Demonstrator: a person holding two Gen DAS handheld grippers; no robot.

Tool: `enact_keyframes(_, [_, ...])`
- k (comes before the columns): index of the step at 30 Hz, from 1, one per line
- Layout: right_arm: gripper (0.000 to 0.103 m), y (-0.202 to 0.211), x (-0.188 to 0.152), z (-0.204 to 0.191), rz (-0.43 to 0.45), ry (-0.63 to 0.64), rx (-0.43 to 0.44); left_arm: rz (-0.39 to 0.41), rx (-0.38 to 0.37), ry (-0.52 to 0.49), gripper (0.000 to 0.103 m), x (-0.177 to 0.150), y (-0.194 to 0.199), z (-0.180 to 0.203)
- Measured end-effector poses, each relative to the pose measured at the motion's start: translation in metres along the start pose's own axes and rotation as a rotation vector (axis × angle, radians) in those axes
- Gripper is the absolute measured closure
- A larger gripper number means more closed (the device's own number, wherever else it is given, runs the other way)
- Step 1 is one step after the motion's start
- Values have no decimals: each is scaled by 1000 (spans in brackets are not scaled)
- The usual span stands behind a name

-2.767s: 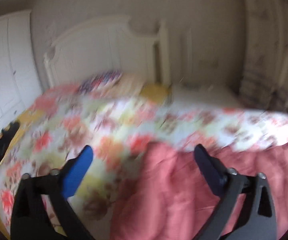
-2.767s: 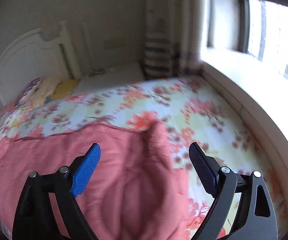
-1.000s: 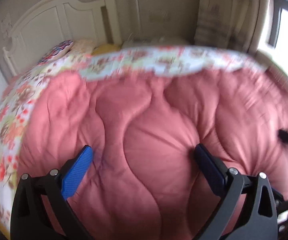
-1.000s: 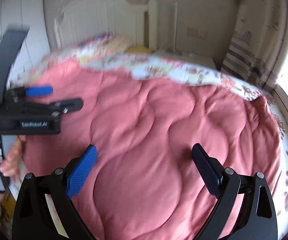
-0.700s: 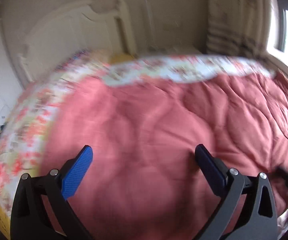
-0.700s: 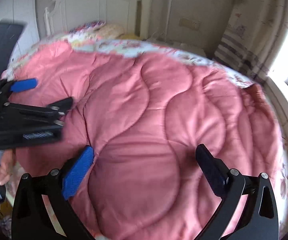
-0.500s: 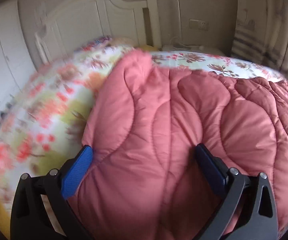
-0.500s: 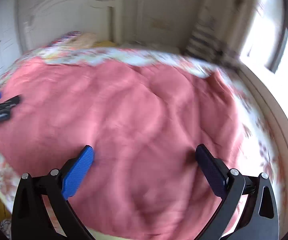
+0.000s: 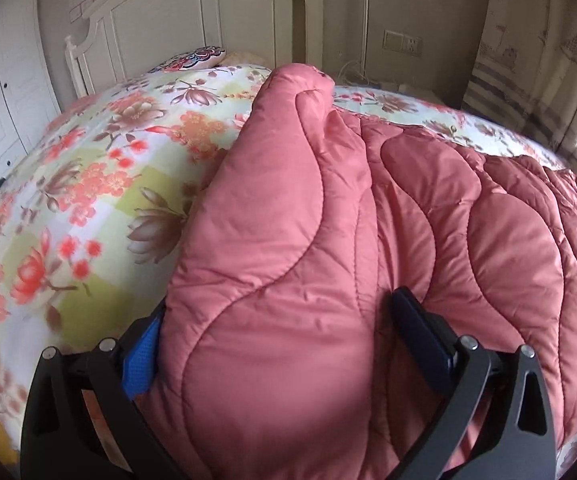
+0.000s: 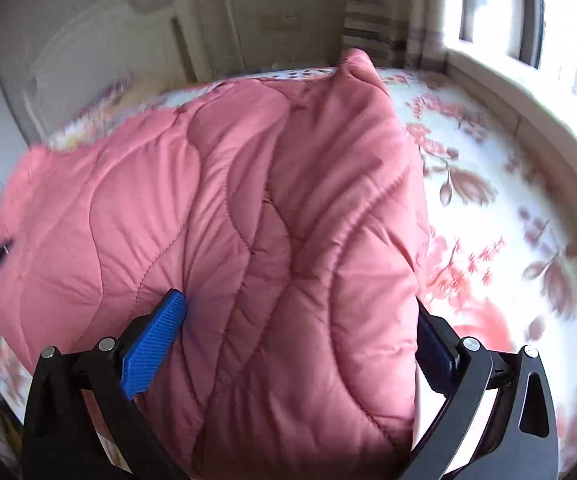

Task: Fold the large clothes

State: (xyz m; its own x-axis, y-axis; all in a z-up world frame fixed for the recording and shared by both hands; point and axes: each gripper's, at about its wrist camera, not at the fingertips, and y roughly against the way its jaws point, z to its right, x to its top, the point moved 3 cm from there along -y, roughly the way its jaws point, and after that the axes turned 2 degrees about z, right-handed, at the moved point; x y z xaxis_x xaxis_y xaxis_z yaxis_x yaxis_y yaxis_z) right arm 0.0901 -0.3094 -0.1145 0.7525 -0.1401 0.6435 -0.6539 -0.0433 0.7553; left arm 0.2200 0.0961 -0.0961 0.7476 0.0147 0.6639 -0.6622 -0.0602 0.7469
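Observation:
A large pink quilted comforter (image 9: pixel 408 216) lies across a bed with a floral sheet (image 9: pixel 88 184). My left gripper (image 9: pixel 280 328) stands wide open around the comforter's near left corner; the fabric bulges between its fingers (image 9: pixel 420 328). The comforter (image 10: pixel 216 200) also fills the right wrist view. My right gripper (image 10: pixel 300 328) is wide open around the near right corner, with the blue pad (image 10: pixel 152 344) against the fabric. Neither gripper pinches the fabric.
A white headboard (image 9: pixel 192 12) and a patterned pillow (image 9: pixel 192 58) are at the far end. White wardrobe doors (image 9: pixel 4 92) stand on the left. A window sill (image 10: pixel 528 112) and striped curtain (image 10: pixel 376 28) run along the right side.
Both grippers have moved outward to the comforter's near corners and lower, so the fabric now sits between the open fingers. The left view now shows bare floral sheet at left.

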Motion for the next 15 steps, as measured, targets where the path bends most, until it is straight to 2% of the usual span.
enact_keyframes(1, [5,5,3,-1,1,13,-25,0,5,11,3,4,6,-2])
enact_keyframes(3, [5,25,14,-3,55,33,-89,62,-8,44,3,20,27,-6])
enact_keyframes(5, [5,46,31,-10,124,36,-58,135,-16,45,2,42,46,-2])
enact_keyframes(7, [5,50,46,-22,145,72,-35,170,-15,-27,2,67,47,16])
enact_keyframes(11, [5,31,85,-46,153,156,-58,149,69,-205,2,102,6,49])
enact_keyframes(13, [5,9,104,-52,105,154,-86,118,136,-292,2,112,-22,61])
enact_keyframes(15, [5,-13,115,-49,68,161,-136,102,185,-332,2,114,-41,61])
